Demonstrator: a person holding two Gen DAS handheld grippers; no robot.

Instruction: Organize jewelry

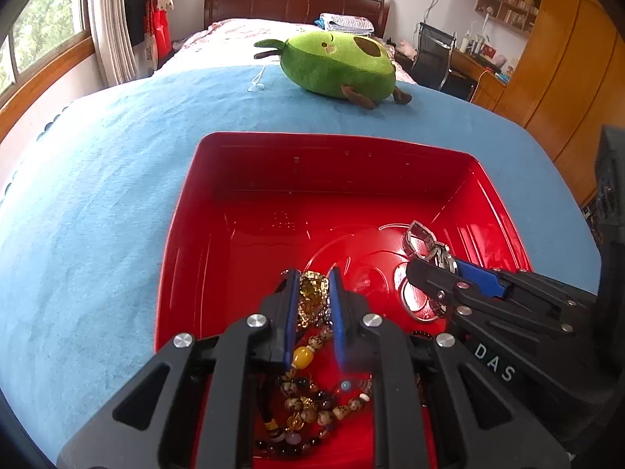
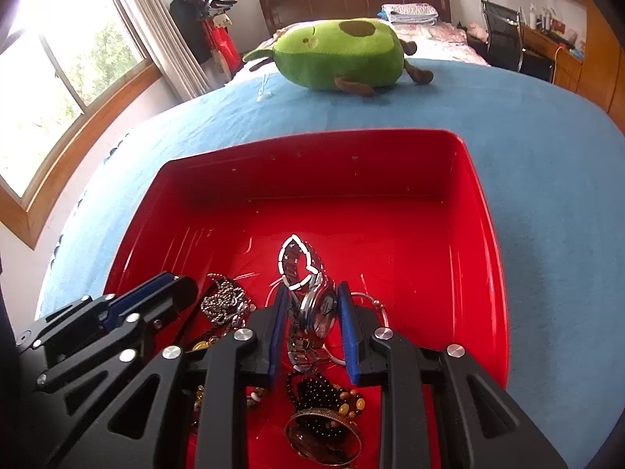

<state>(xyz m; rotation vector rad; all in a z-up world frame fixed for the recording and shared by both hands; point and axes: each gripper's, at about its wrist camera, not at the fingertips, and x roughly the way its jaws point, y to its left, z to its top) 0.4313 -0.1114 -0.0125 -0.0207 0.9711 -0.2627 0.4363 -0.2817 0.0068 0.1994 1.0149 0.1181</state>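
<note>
I hold both grippers low inside the red tray [image 2: 484, 234] on the blue bedcover [image 1: 97, 203]. My left gripper [image 1: 312, 305] pinches a gold bead bracelet [image 1: 310, 297]; my right gripper [image 2: 312, 328] straddles a silver watch [image 2: 312, 305], jaws slightly apart beside it.

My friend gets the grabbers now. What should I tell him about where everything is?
Left gripper: closed on the gold pendant of a bead string, inside the red tray.
Right gripper: fingers either side of the silver watch; whether they squeeze it is unclear.
All the jewelry is piled at the tray's near end: beads, chains, a clear bangle.
Done: nothing sorted out yet.
Left: separate the pieces.
</note>
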